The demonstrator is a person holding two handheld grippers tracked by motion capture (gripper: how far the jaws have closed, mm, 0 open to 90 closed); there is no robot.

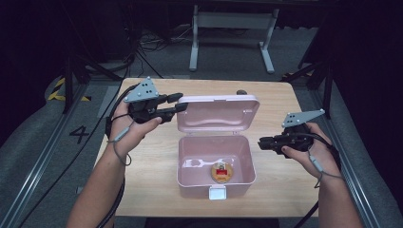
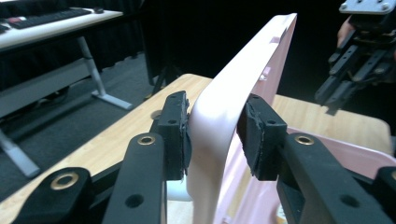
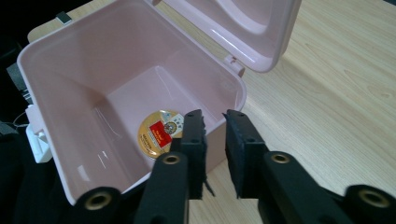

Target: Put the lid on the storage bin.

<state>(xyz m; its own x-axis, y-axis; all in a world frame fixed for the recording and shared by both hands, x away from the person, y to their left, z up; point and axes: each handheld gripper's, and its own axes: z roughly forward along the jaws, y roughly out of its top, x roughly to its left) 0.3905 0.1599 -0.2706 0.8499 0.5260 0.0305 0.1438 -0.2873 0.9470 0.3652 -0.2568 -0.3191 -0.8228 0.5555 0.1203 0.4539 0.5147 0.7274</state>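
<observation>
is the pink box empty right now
No, a round gold tin with a red label lies on the floor of the open pink box.

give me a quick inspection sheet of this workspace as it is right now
surface: wooden table, bare around the box
job's things: pink box open, lid upright; round gold and red tin on the box floor; white latch on the front wall
clutter: nothing seen
grippers: left tool straddles the lid's edge, one pad touching, the other apart from it; right tool nearly closed, nothing between its jaws, beside the box's right wall
cables: one trails from each tool along the forearm; more on the floor behind the table
surroundings: dark room, grey floor, white desk frame beyond the table
</observation>
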